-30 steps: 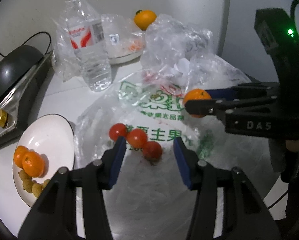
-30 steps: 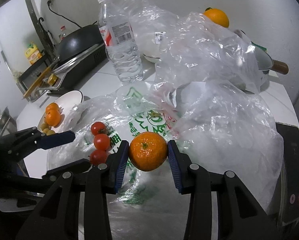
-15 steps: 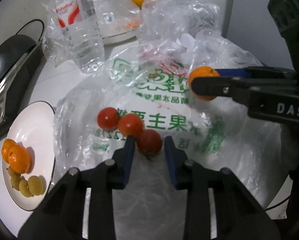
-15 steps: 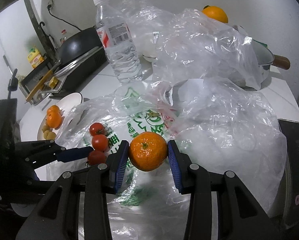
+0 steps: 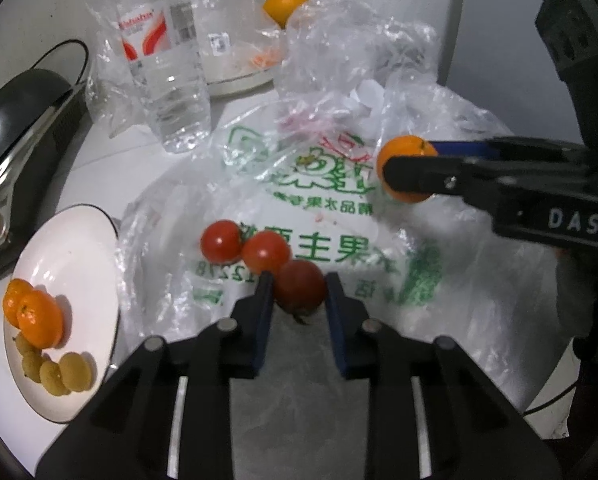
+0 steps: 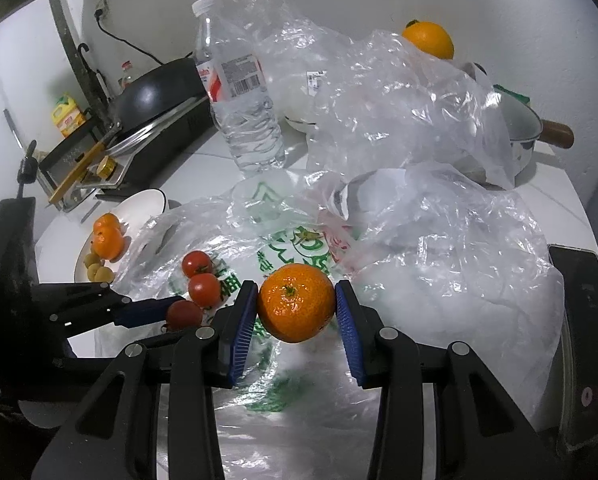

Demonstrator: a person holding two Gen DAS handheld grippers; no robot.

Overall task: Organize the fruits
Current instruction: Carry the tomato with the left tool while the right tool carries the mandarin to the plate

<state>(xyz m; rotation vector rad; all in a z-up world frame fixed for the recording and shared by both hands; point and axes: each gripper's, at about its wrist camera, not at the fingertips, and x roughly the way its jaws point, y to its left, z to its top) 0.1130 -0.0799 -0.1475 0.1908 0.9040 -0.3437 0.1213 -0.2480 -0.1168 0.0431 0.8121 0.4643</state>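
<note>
1. The left gripper (image 5: pixel 299 284) has just been closing, and its blue pads now pinch the nearest small red cherry tomato (image 5: pixel 300 285), the darkest of three lying in a row on the printed clear plastic bag (image 5: pixel 339 184).
2. The right gripper (image 6: pixel 295 303) is clamped on a round orange mandarin with a green stem scar (image 6: pixel 295 302), held clear above the same bag.
3. The middle red tomato (image 5: pixel 266 252) touches the pinched one, and the far red tomato (image 5: pixel 221 241) touches the middle one. So a straight lift, with no sideways drag, looks wisest, or the neighbours will roll.
4. The fruit is soft and glossy. In my judgement the pinch should be only firm enough to carry it; harder pressure may split the skin.
5. The thin film beneath may cling or rise with the tomato; a slow first rise would show whether it is caught.
6. The likely goal is the white round plate with a dark rim (image 5: pixel 75 240), to the left beside the bag, already holding two small mandarins (image 5: pixel 35 316) and a few yellow-green fruits (image 5: pixel 59 368). Its far half is bare, a good spot for the tomato.
7. A clear plastic water bottle (image 5: pixel 167 72) stands well behind the bag, out of the path.
</note>
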